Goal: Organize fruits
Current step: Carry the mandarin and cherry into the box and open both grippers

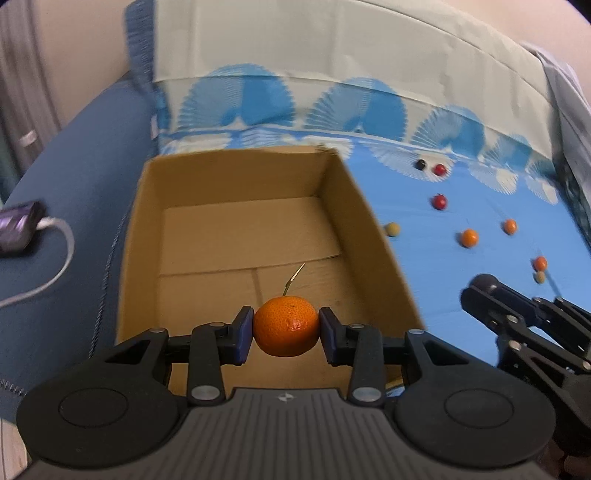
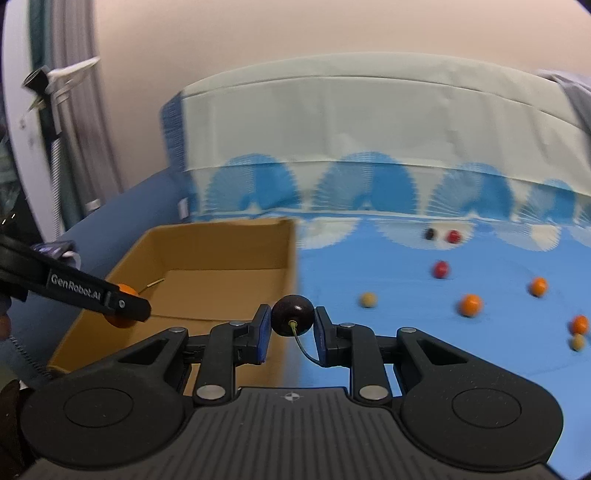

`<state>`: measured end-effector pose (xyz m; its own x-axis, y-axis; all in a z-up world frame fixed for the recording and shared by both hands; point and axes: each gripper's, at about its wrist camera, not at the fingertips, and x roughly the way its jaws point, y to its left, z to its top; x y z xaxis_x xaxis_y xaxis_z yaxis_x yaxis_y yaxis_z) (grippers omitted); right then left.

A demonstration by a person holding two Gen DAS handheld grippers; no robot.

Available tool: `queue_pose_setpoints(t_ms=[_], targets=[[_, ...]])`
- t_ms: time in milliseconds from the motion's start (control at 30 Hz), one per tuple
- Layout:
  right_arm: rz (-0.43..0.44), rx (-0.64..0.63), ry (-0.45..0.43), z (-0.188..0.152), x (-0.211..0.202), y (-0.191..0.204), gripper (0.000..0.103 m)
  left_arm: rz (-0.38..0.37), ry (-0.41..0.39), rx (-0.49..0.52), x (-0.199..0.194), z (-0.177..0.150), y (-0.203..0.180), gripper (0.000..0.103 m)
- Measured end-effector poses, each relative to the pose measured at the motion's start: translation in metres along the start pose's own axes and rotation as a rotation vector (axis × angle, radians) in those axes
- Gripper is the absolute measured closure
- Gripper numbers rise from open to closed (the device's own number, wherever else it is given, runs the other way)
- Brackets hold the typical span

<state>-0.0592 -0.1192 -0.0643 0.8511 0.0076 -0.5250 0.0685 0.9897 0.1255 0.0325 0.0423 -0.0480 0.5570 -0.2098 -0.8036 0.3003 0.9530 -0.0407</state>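
Now your left gripper [image 1: 286, 326], angled down over the cardboard box [image 1: 236, 177], clamps a mandarin [image 1: 286, 325]; right gripper [image 2: 291, 325] pinches a dark cherry [image 2: 293, 314] beside the box's right wall. Far fruits blurred.

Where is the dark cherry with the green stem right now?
In the right wrist view the dark cherry sits centre frame, clamped in the right gripper, held above the blue sheet just right of the cardboard box.

I read this as a home bedroom: a bed [image 1: 424, 236] under a blue fan-print sheet, a pale folded quilt [image 1: 314, 44] behind, plain wall [image 2: 258, 33].
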Motion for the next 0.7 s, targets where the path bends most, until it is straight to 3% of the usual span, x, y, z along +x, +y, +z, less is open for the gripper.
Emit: queue_pose_setpoints(t_ms=[333,700], targets=[[0.012,-0.101,0.084,0.005,0.036,0.066,0.078,-0.002,0.021,-0.083,0.013,-0.011,0.049,0.061],[0.019,-0.15,0.168,-0.009,0.074,0.08,0.078,0.006,0.073,-0.09,0.05,-0.011,0.061,0.061]])
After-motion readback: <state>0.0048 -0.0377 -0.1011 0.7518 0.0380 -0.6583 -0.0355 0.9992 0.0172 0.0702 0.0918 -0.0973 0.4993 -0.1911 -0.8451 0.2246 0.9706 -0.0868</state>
